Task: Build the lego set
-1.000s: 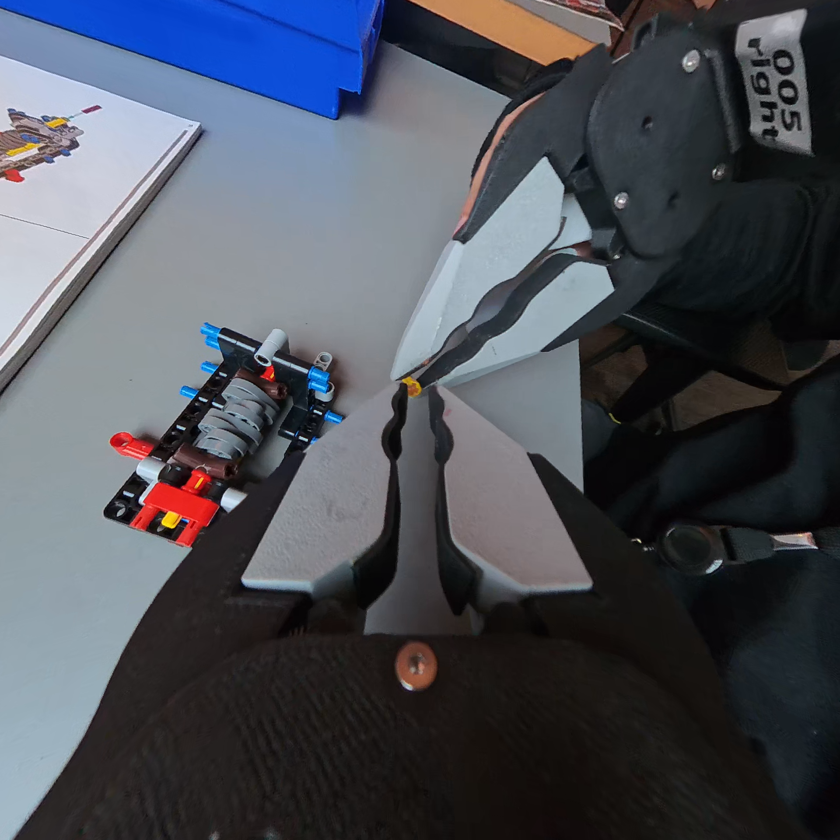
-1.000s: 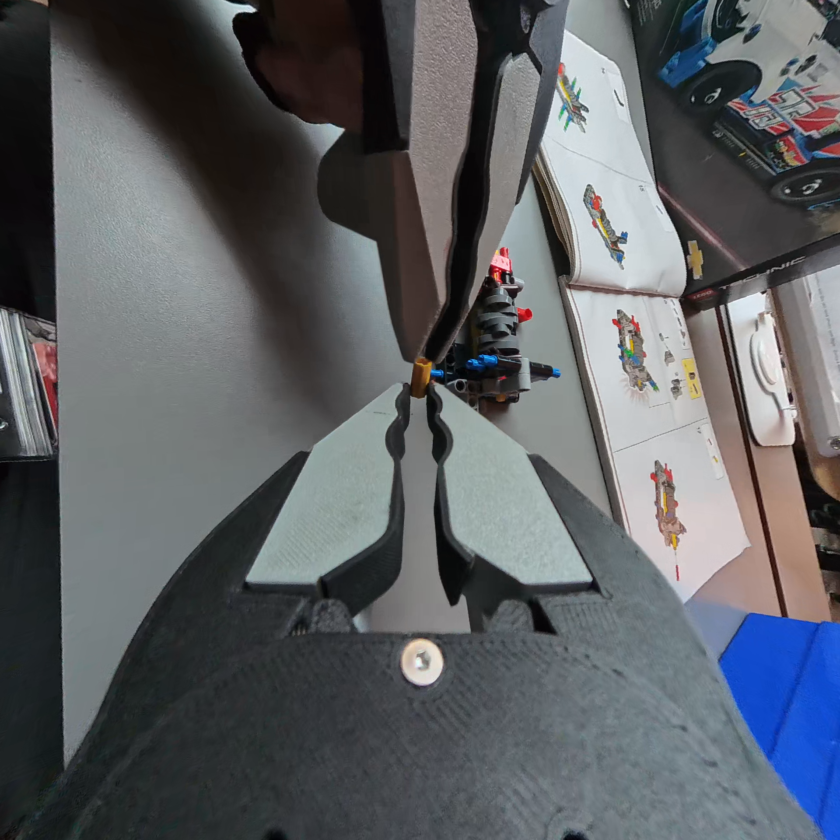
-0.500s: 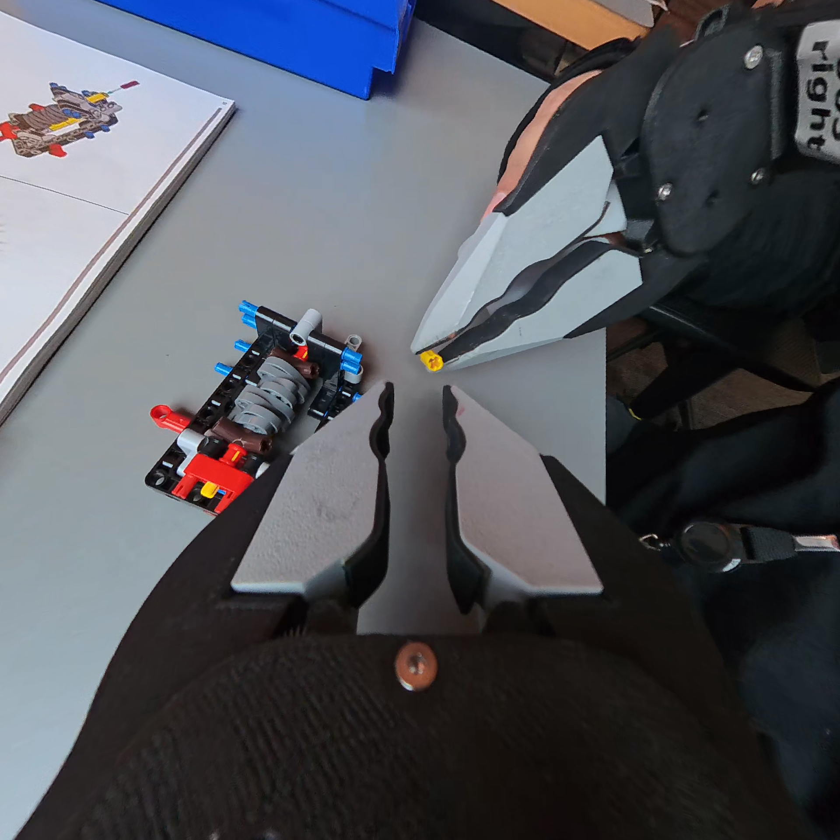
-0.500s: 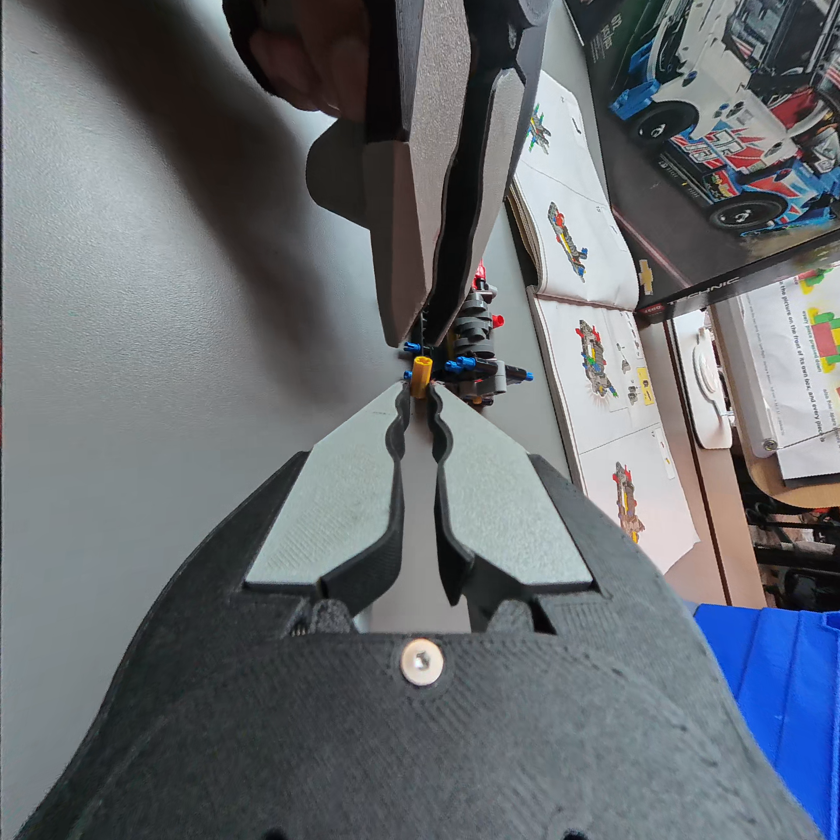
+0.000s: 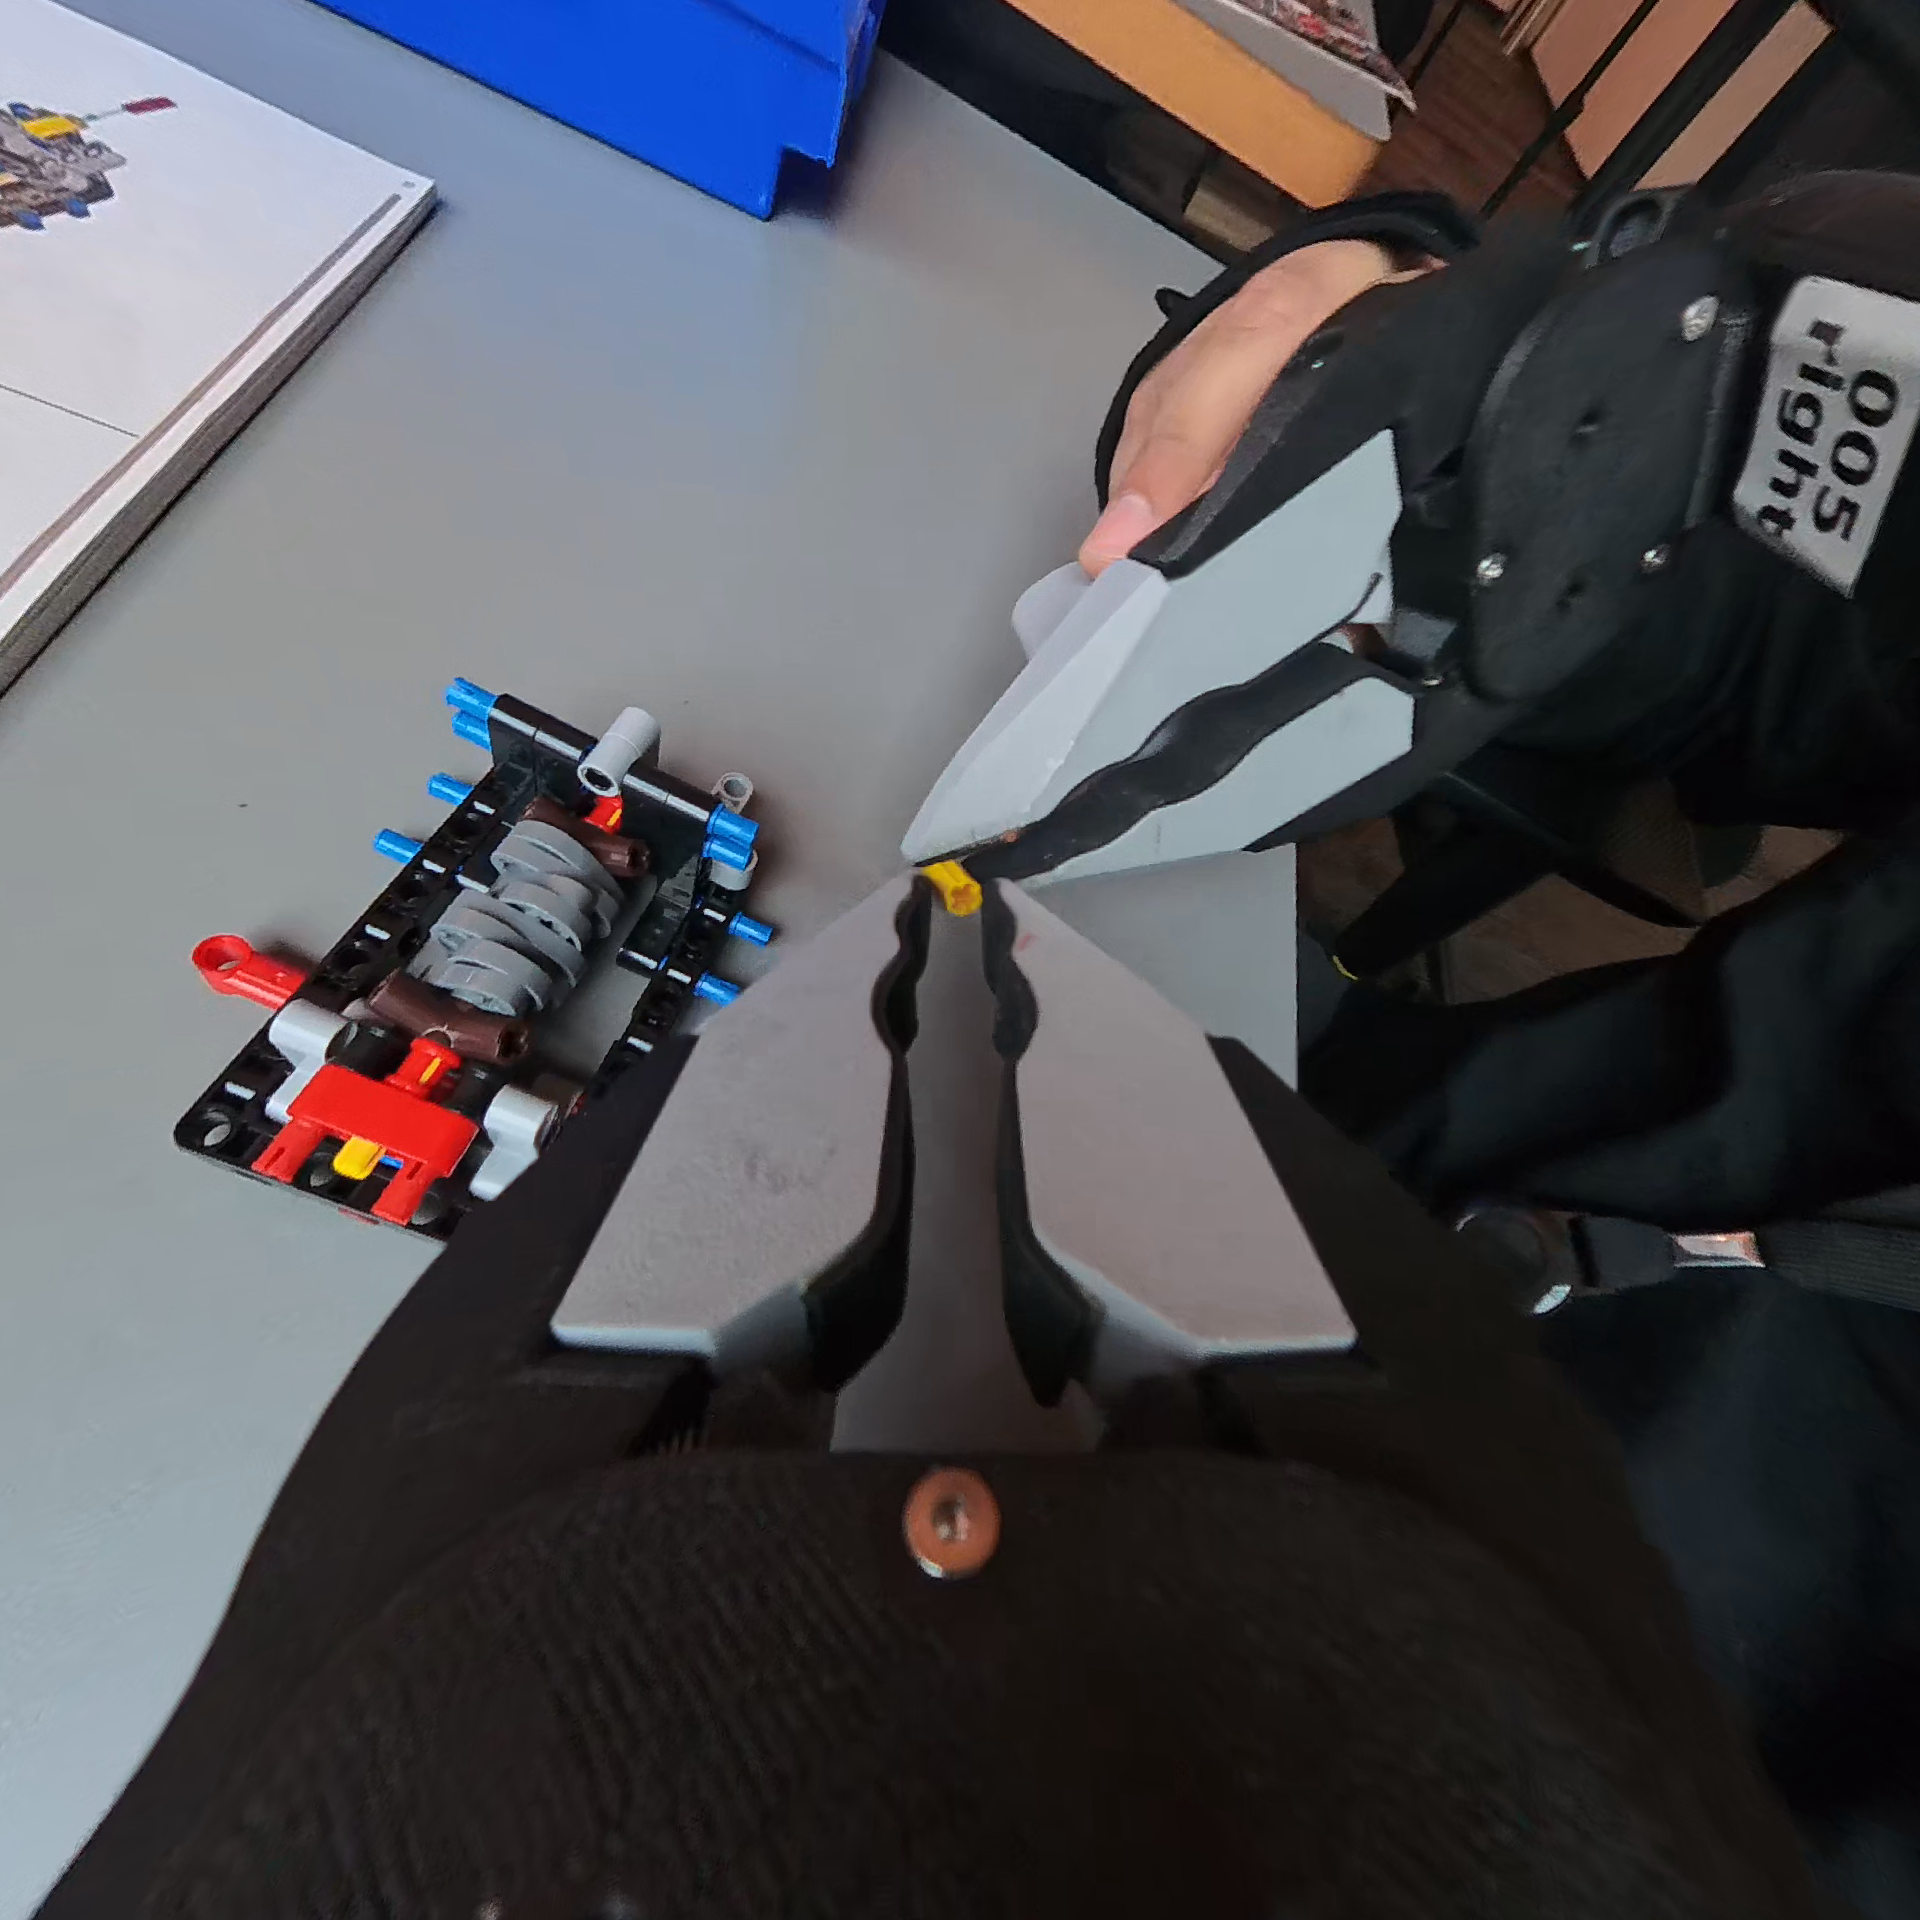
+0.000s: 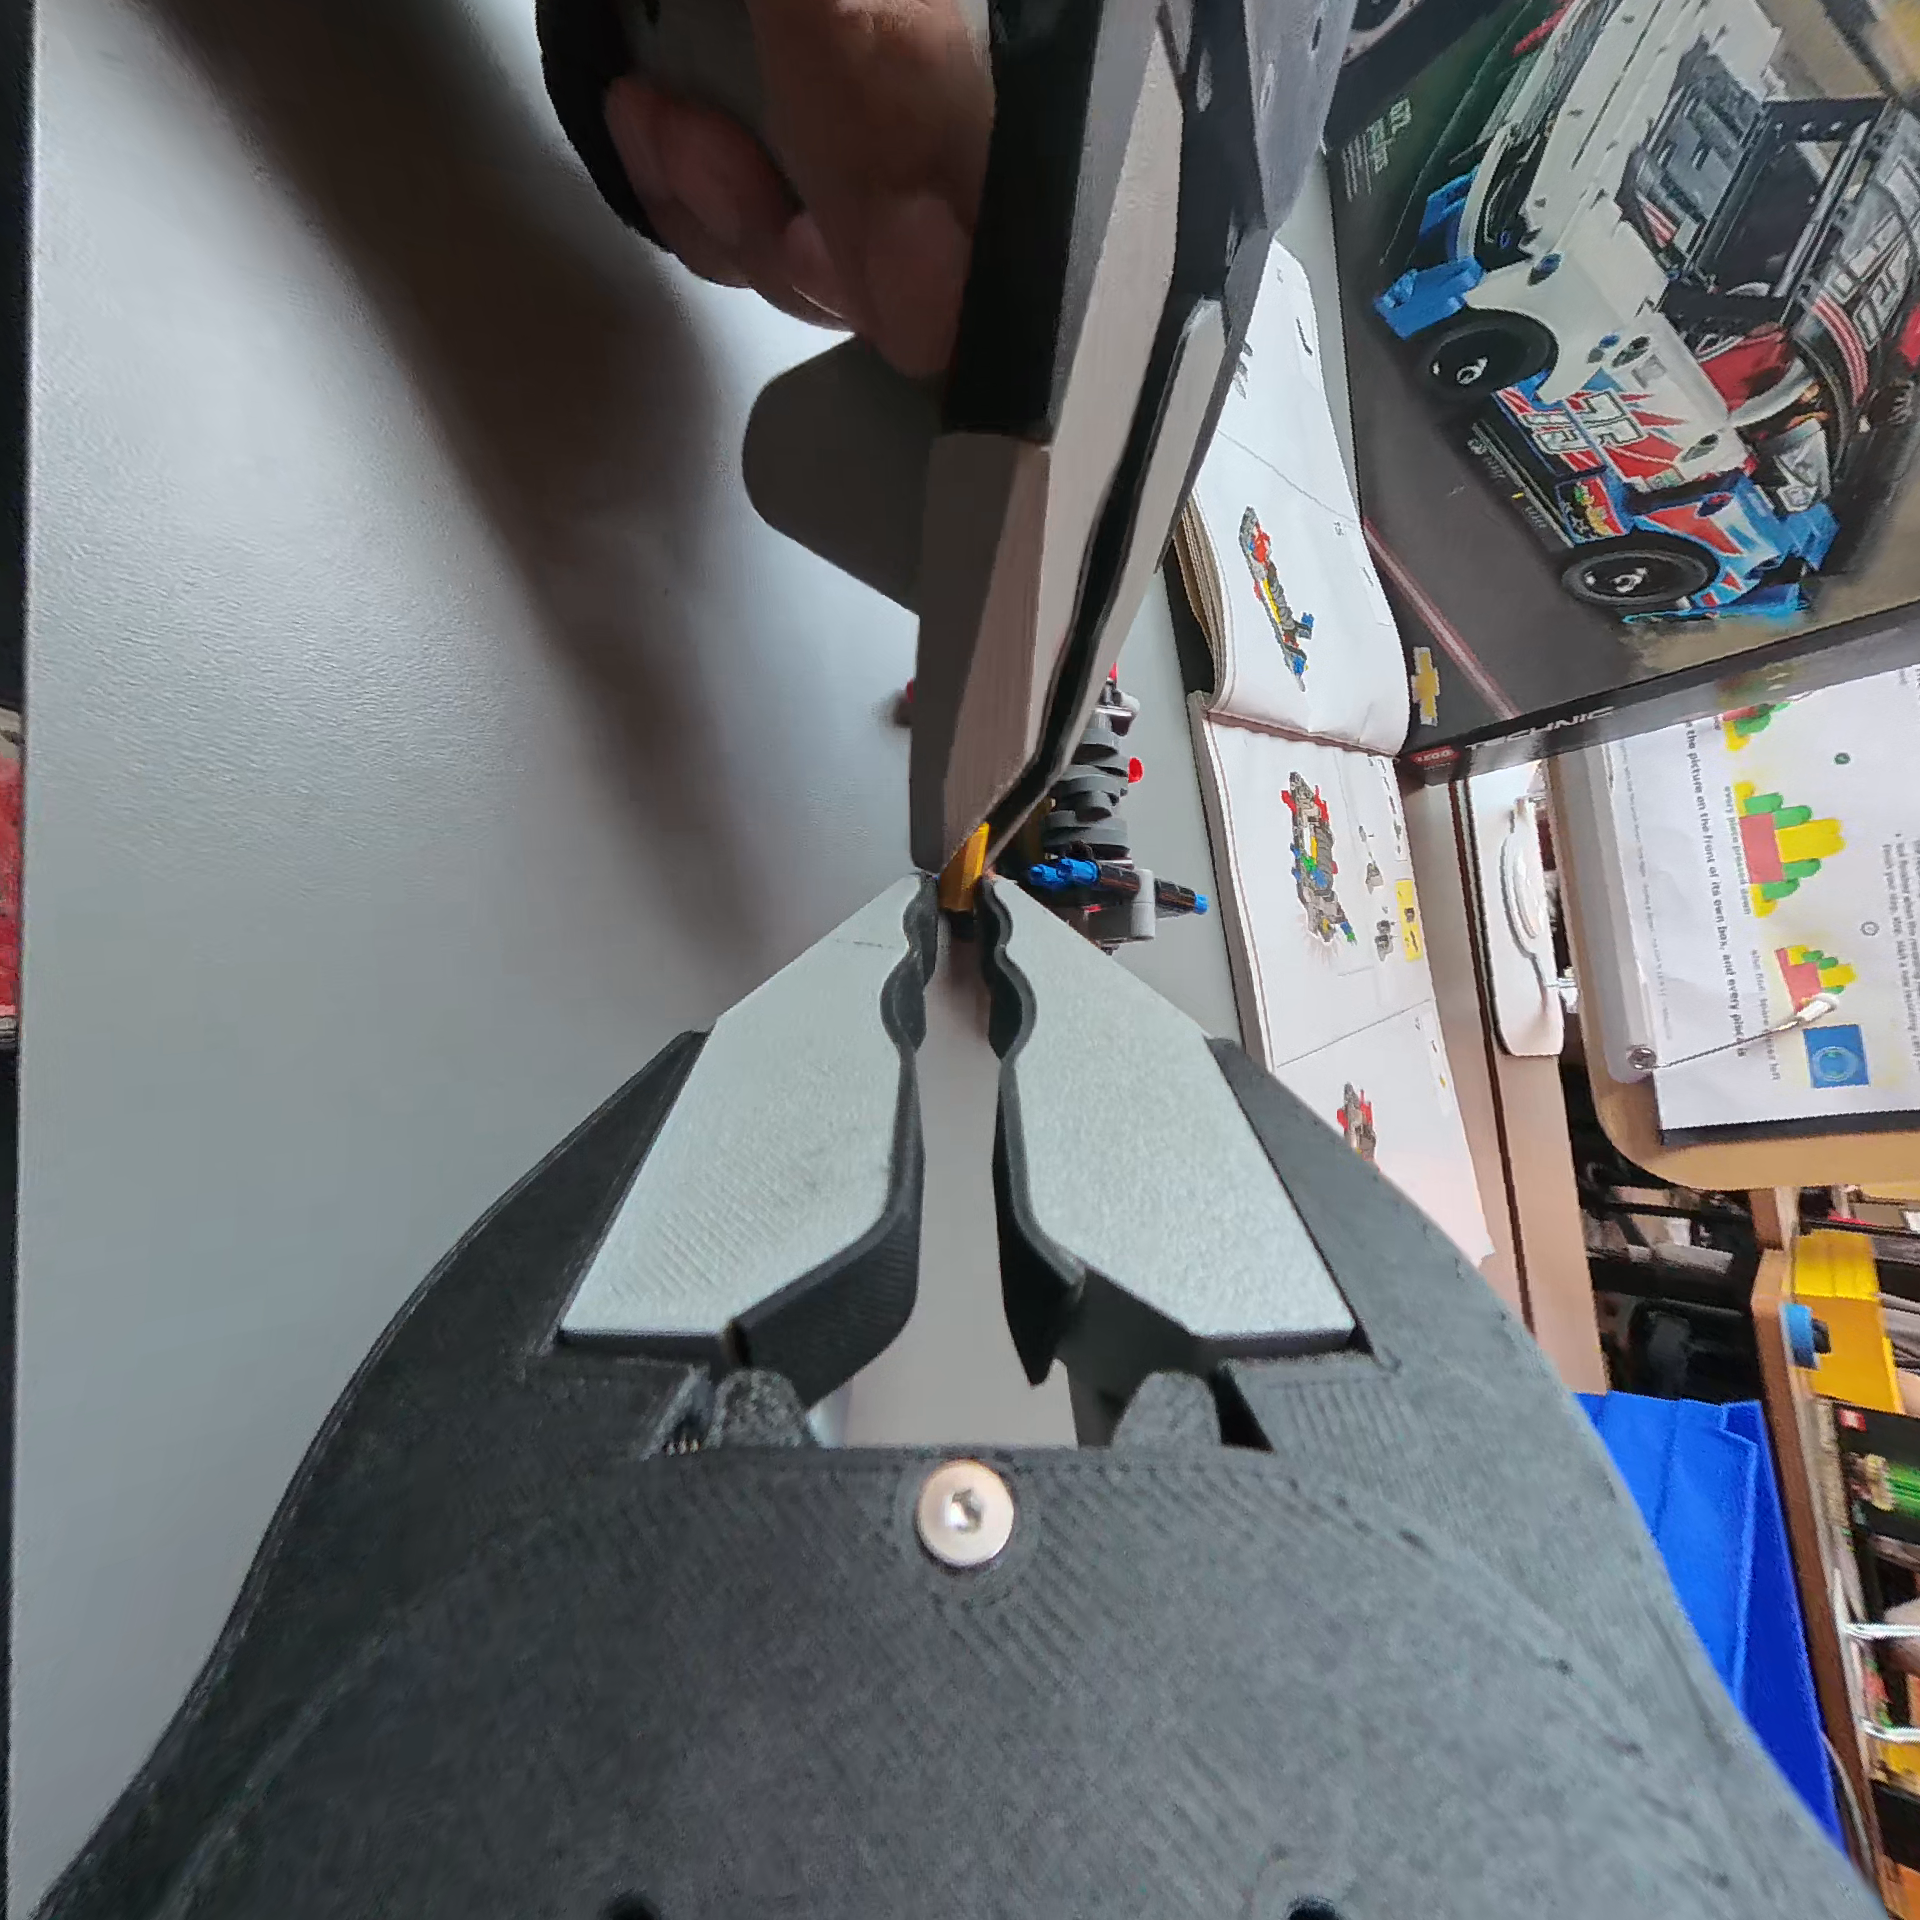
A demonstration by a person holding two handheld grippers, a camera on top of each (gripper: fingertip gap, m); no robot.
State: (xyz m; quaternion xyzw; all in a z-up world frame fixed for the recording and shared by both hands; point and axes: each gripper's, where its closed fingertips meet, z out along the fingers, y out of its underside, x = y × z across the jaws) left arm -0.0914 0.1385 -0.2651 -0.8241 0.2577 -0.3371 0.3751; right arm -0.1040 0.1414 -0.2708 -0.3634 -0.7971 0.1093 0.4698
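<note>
Centrally in both wrist views, a small yellow pin (image 5: 954, 889) sits where the two tools meet tip to tip above the grey table (image 5: 644, 499). Left gripper (image 5: 948, 906), lower centre of its own view: jaws drawn narrow, tips flanking the pin; whether they truly grip it cannot be told. Right gripper (image 6: 954, 906), lower centre of its own view: jaws likewise narrow, pinching the lower end of the pin (its upper end disappears between the other tool's tips). In the left wrist view the right gripper enters from the upper right, a hand (image 5: 1210, 416) visible behind its black body. Just left of the tips lies the partly built lego assembly (image 5: 488, 966), flat on the table: black frame, grey gear stack, blue pins, red parts at its near end. Farther off, an open instruction booklet (image 5: 177, 270) occupies the upper left, a blue bin (image 5: 665, 83) the top centre. The right wrist view adds the set's box (image 6: 1621, 343) at upper right.
</note>
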